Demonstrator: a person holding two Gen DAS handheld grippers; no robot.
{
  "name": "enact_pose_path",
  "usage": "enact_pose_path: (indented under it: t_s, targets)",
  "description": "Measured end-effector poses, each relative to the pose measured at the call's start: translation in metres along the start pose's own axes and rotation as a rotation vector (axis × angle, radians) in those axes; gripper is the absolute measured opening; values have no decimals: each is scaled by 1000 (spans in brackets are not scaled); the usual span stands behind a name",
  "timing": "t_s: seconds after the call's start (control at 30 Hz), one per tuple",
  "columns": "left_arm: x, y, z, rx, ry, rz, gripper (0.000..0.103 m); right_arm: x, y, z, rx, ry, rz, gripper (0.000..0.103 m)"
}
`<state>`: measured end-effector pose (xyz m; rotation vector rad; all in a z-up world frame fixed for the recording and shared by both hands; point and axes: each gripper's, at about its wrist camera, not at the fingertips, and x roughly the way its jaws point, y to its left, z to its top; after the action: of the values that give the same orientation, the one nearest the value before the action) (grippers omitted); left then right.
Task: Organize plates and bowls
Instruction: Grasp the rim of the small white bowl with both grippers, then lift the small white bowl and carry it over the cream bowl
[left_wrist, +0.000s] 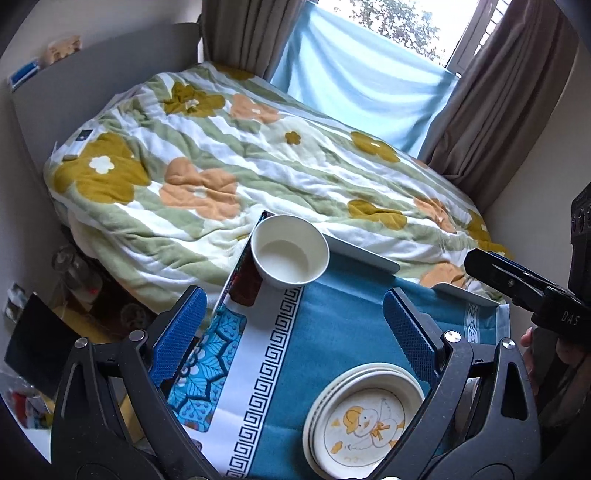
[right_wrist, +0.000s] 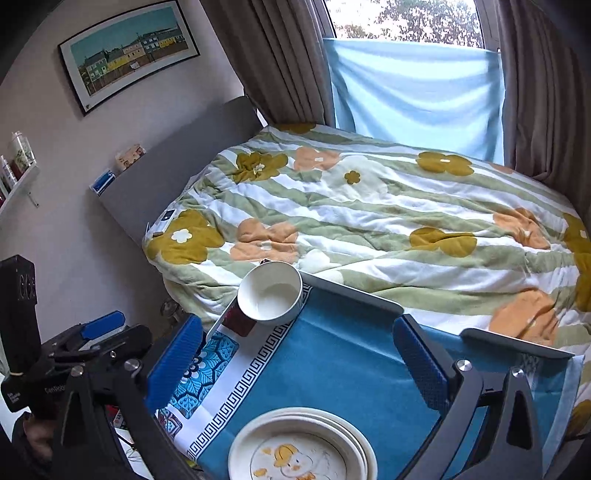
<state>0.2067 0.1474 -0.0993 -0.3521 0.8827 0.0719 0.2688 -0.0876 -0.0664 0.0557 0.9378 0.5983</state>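
Plates (left_wrist: 364, 417) are sitting stacked flat at the near edge of the table (left_wrist: 332, 325) in the left wrist view, the duck print on top facing up, while the left gripper (left_wrist: 295, 325) is hovering above with jaws apart and empty, and an upright, empty bowl (left_wrist: 290, 251) is standing at the far left corner. Plates (right_wrist: 299, 446) are lying nearest again in the right wrist view, the right gripper (right_wrist: 299, 354) is hanging wide open holding nothing, the bowl (right_wrist: 269, 293) is opening upward at the far corner beside the bed (right_wrist: 369, 221).

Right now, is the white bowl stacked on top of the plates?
No, the white bowl stands alone at the table's far corner, apart from the plate stack near the camera.
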Motion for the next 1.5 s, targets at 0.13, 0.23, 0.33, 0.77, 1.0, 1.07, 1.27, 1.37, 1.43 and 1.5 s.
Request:
enact_pose_path:
  t_s: [0.13,0.23,0.33,0.77,1.0,1.07,1.27,1.37,1.43,1.5]
  targets:
    - [44,24,13,-56,42,-34,95,52,-2,13,23,72,21,95]
    - [80,40,14,-117,91,-61,81,91,-5,19,19,132,39,83]
    - [119,51,13,-168,157,-85,68,135,-13,20,32,202,57,70]
    - [216,69,10,-236,288,-61,23,243,-30,7,35,386,143,33]
    - [216,63,13,-189,279,-35,21,251,-28,5,31,397,159,19]
    - [216,62,14,-171,281,-25,21,252,-29,5,35,392,163,19]
    - [203,48,15,-107,274,-18,21,238,-34,4,45,351,168,19]
    - [185,38,19,-76,245,-18,21,223,-32,6,46,324,162,19]
    - [171,30,21,-55,222,-25,21,208,-30,7,47,300,155,19]
    - [156,22,24,-33,197,-39,21,190,-28,7,55,272,147,19]
